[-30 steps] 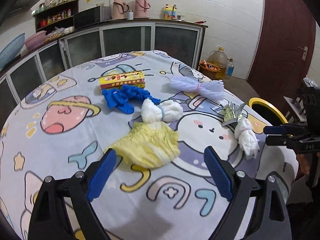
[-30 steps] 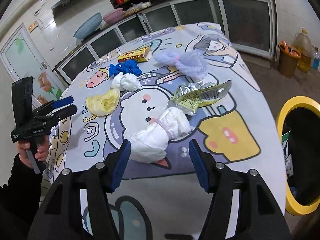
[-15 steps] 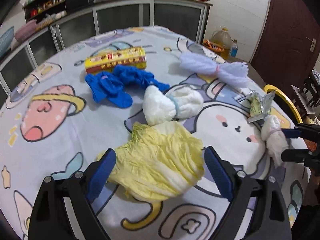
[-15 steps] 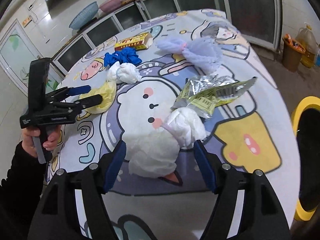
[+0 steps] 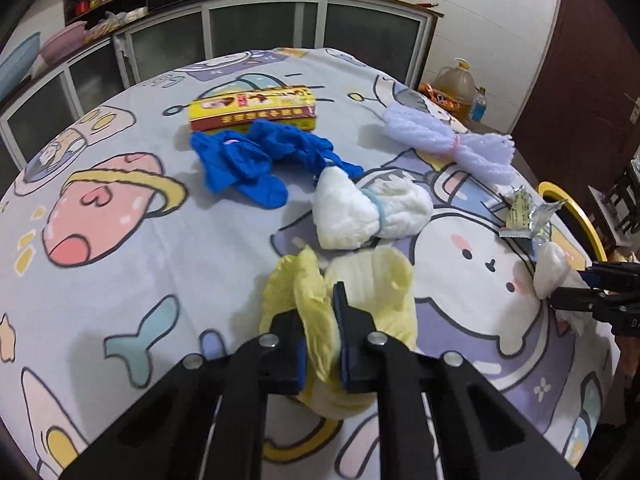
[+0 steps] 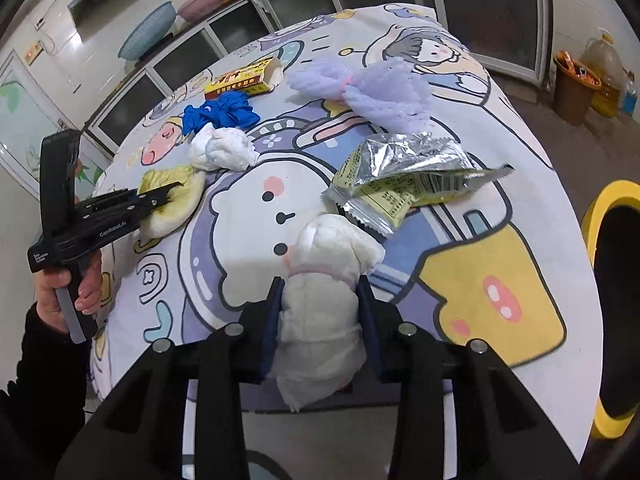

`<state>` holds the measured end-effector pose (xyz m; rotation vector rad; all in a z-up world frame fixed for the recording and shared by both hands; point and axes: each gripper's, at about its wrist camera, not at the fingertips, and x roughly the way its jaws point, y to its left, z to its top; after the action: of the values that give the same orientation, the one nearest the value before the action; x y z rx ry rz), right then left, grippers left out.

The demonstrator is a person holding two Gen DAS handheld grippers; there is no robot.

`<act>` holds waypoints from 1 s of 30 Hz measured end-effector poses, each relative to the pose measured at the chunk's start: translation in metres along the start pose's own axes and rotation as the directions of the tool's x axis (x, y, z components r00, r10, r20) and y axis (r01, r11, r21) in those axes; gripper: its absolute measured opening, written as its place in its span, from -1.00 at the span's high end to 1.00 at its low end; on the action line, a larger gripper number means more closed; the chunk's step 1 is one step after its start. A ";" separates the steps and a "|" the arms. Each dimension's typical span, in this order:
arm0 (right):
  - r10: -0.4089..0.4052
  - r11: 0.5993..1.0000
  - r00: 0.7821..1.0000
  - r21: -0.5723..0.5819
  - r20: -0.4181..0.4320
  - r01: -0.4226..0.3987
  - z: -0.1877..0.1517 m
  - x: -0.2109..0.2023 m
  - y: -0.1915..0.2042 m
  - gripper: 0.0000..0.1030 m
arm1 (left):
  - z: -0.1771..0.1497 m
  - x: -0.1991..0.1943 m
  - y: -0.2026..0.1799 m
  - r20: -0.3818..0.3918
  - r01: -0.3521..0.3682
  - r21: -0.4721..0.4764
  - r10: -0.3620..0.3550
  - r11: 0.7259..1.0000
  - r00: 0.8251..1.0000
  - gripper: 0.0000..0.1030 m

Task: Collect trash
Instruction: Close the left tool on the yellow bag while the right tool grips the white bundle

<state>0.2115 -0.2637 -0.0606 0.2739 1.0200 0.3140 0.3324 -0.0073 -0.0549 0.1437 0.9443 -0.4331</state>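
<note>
Trash lies on a round table with a cartoon cloth (image 5: 120, 280). My left gripper (image 5: 320, 316) is shut on a crumpled yellow wad (image 5: 368, 276), which also shows in the right wrist view (image 6: 180, 196). My right gripper (image 6: 320, 300) is shut on a white tied bundle (image 6: 320, 312) near the table's edge; it shows at the right of the left wrist view (image 5: 552, 268). A second white bundle (image 5: 364, 212), blue gloves (image 5: 256, 160), a yellow-red box (image 5: 252, 108), a lilac mesh bundle (image 5: 448, 144) and a silver foil wrapper (image 6: 400, 176) lie on the cloth.
A yellow-rimmed black bin (image 6: 616, 300) stands on the floor right of the table. Cabinets (image 5: 260, 32) line the wall behind. An oil jug (image 5: 456, 84) and an orange basket (image 6: 572, 92) sit on the floor beyond the table.
Both grippers moved forward and closed: the left one onto the yellow wad, the right one onto the white tied bundle. Both were open before.
</note>
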 end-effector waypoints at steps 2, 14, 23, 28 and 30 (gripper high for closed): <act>0.004 1.000 1.000 0.004 0.009 -0.004 -0.003 -0.007 -0.001 0.33 | -0.004 -0.010 0.001 0.016 -0.027 0.001 0.027 1.000 1.000 0.82; 0.038 0.999 0.997 0.016 0.065 -0.039 -0.022 -0.049 -0.001 0.33 | -0.026 -0.088 -0.001 0.122 -0.031 -0.021 0.033 0.999 0.992 0.83; 0.054 0.999 0.992 -0.003 0.115 -0.054 -0.031 -0.077 0.002 0.33 | -0.031 -0.132 -0.017 0.188 -0.020 -0.009 0.021 1.000 0.982 0.83; 0.050 0.999 0.990 0.002 0.135 -0.050 -0.036 -0.088 -0.002 0.33 | -0.030 -0.141 -0.031 0.198 -0.017 0.013 0.014 1.000 0.980 0.83; 0.049 0.999 0.989 0.004 0.140 -0.050 -0.038 -0.092 -0.005 0.33 | -0.030 -0.142 -0.036 0.200 -0.016 0.018 0.012 1.000 0.980 0.83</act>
<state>0.1346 -0.3001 -0.0091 0.3242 0.8771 0.3309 0.2220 0.0110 0.0449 0.1223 0.7413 -0.4349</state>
